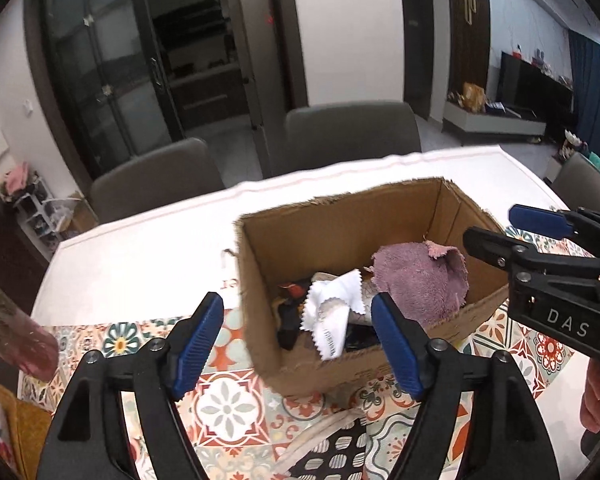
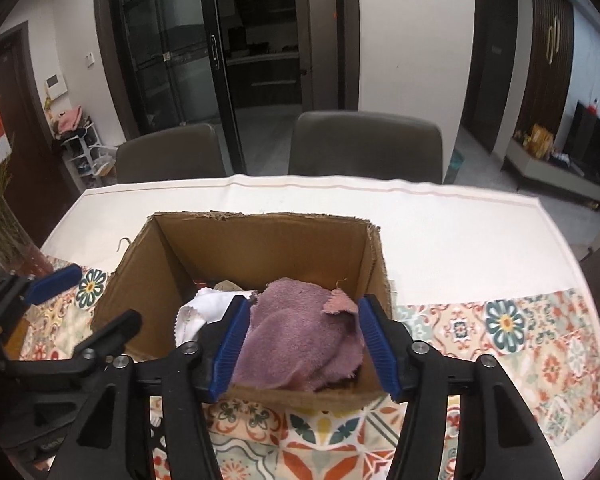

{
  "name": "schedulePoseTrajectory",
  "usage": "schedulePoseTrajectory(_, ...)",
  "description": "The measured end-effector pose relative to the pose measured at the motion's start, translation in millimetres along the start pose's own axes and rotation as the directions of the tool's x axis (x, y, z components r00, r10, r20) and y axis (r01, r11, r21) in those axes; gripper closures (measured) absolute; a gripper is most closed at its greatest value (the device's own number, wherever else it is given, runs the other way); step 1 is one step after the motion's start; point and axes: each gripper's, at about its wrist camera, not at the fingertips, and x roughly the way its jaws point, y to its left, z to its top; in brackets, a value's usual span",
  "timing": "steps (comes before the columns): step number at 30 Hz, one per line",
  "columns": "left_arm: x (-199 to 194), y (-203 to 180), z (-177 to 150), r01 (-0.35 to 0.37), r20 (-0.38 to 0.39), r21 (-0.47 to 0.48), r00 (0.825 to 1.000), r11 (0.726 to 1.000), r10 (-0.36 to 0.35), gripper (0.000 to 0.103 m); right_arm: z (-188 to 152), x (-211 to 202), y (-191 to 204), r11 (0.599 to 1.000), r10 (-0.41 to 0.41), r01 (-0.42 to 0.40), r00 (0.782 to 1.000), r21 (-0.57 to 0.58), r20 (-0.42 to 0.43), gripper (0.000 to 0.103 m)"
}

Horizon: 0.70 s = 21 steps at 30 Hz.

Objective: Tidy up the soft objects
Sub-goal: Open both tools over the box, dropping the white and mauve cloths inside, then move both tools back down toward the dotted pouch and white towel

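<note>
The right gripper [image 2: 306, 344] hangs over the near edge of the cardboard box [image 2: 180, 240], its blue-padded fingers [image 2: 230, 346] spread wide. The purple towel [image 2: 300, 340] lies between them, but neither pad clearly presses on it; whether the left pad brushes the towel's edge cannot be told. The towel sits crumpled in the right part of the box, one corner folded up to show a paler pink underside.

The left gripper [image 1: 304, 344] is likewise wide open and holds nothing. It hovers in front of the box's near left corner, its two pads framing the box's contents. In the left wrist view the right gripper [image 1: 500, 240] shows from the side, over the right end of the box, its fingers apart.

Inside the box, left of the towel, lies a white cloth [image 1: 332, 312] with zigzag-cut edges, on top of darker fabric pieces [image 1: 290, 320] that are too jumbled to tell apart.

The box stands open-topped with ragged upper edges on a table [image 2: 440, 232] covered by a white cloth, with a patterned tile-print runner [image 2: 520, 328] under the box's near side. More patterned fabric [image 1: 340, 452], black and white, lies on the runner just in front of the box. Two grey chairs [image 2: 364, 144] stand at the table's far side.
</note>
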Motion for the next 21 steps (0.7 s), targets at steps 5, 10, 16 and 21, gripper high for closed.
schedulePoseTrajectory(5, -27.6, 7.2, -13.8, -0.048, 0.076, -0.015, 0.996, 0.999, 0.049, 0.015, -10.0, -26.6, 8.9, 0.999, -0.031, 0.032, 0.998, -0.032, 0.047, 0.037)
schedulePoseTrajectory(10, -53.7, 13.8, -27.6, -0.077, 0.133, -0.032, 0.988, 0.997, 0.08, 0.008, -21.1, -49.9, 23.1, 0.996, -0.048, 0.055, 0.995, -0.071, 0.09, 0.032)
schedulePoseTrajectory(16, -75.8, 18.5, -47.7, -0.09, 0.161, -0.047, 0.982, 0.995, 0.097, 0.003, -37.7, -72.8, 34.0, 0.995, -0.053, 0.062, 0.992, -0.078, 0.114, 0.03)
schedulePoseTrajectory(21, -88.4, 18.8, -67.3, -0.103, 0.172, -0.058, 0.979, 0.993, 0.111, 0.001, -59.3, -86.1, 40.1, 0.994, -0.073, 0.084, 0.989, -0.076, 0.131, 0.028)
